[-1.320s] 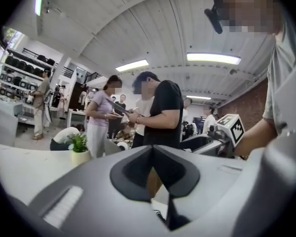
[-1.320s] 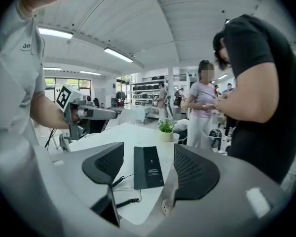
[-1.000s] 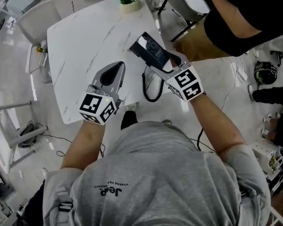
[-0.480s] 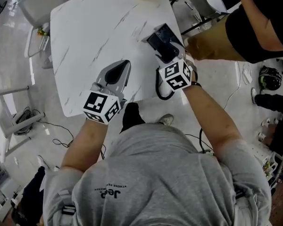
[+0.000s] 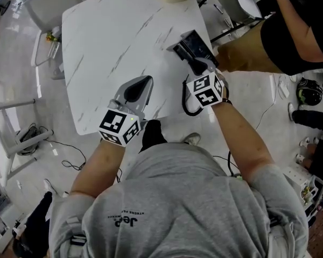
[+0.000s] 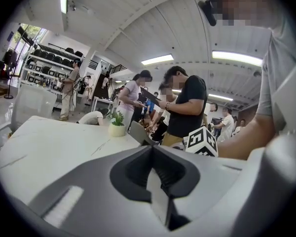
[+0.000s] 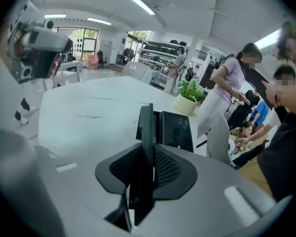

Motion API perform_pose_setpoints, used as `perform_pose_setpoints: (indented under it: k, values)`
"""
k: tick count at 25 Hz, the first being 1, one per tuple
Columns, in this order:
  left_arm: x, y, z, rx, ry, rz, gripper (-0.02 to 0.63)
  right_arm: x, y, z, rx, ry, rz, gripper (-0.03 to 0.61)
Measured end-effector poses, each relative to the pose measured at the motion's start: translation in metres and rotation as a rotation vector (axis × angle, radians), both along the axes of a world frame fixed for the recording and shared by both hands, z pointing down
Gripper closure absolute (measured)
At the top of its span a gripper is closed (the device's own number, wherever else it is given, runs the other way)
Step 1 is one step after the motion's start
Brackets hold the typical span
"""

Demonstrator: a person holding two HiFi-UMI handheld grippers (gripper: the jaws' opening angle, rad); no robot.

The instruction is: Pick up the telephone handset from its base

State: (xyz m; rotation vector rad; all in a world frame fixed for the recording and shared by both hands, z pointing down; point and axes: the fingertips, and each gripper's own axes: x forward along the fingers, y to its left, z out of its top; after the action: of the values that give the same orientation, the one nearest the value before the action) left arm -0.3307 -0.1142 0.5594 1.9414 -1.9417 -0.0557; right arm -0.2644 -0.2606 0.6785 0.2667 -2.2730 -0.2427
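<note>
White marble-veined tabletop, smooth and hard. My right claw is closing on the handset, a slim black plastic bar on its base at the tabletop's right edge. The ribbed pads look to be touching it. Grasp step, I judge. Next: firm squeeze, straight lift, mind the curly cord. Left claw narrow, empty.

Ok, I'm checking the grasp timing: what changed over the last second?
The right gripper came down onto the handset, and its jaws are closing on it, pads against its sides. The left gripper stays shut and empty over the table edge. The handset still lies on its base, not lifted yet.
</note>
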Motion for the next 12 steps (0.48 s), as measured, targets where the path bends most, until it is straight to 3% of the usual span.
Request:
perform_pose_setpoints:
  k: [3, 7, 12]
  values:
    - [0.006, -0.003, -0.013, 0.012, -0.006, 0.021, 0.553, 0.014, -0.001, -0.026, -0.109, -0.085, 0.042, 0.502]
    - [0.017, -0.014, -0.039, 0.046, -0.013, 0.056, 0.554, 0.033, -0.012, -0.078, -0.238, -0.27, 0.114, 0.502]
    - [0.052, -0.042, -0.079, 0.108, -0.025, 0.146, 0.552, 0.081, -0.028, -0.15, -0.32, -0.485, 0.184, 0.502]
